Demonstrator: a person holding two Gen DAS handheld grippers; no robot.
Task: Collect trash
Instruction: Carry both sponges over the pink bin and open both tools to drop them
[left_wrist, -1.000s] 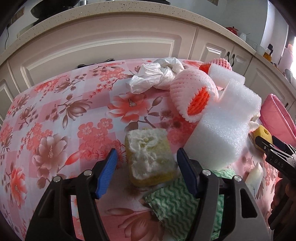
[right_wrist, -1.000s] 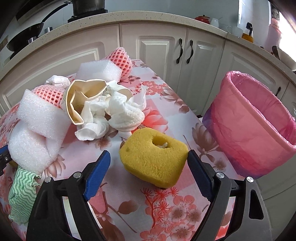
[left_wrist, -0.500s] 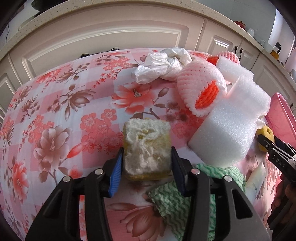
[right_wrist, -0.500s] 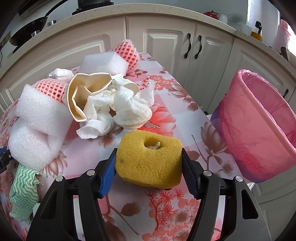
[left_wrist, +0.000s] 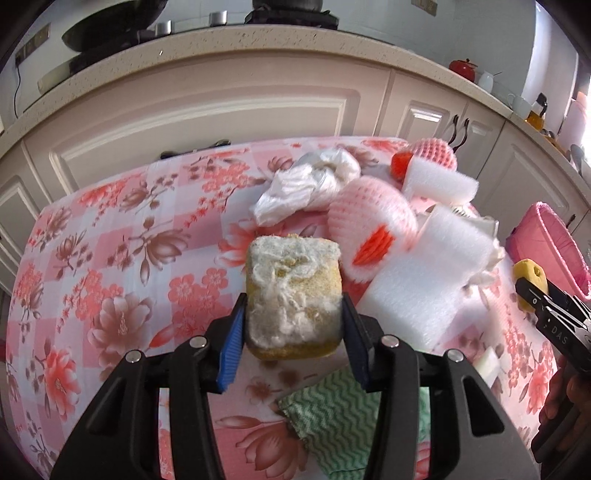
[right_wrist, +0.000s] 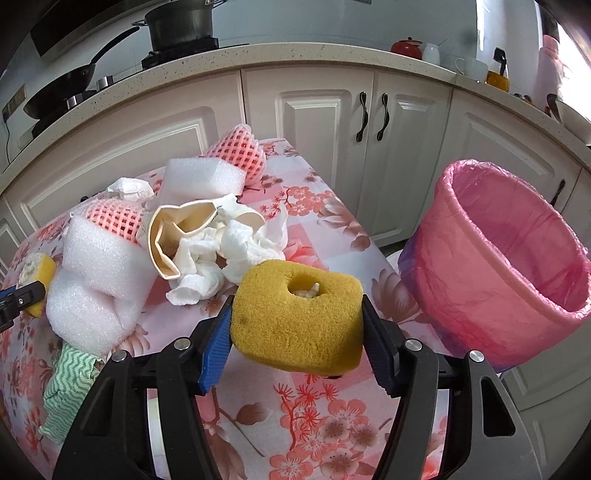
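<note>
Both grippers have clamped and lifted: right gripper (right_wrist: 297, 326) pinching the yellow sponge (right_wrist: 295, 314), bin (right_wrist: 498, 258) at two o'clock, nearer than left gripper (left_wrist: 291, 325) squeezing its frayed sponge (left_wrist: 293, 295).

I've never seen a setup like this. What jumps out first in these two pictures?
Each gripper is clamped on a sponge: the left gripper on a worn sponge with a frayed white top, the right gripper on a yellow sponge with a hole in it. Behind them, a heap of white foam blocks, pink fruit netting and crumpled tissue lies on the flowered tablecloth, and a pink-lined bin stands open to the right.
</note>
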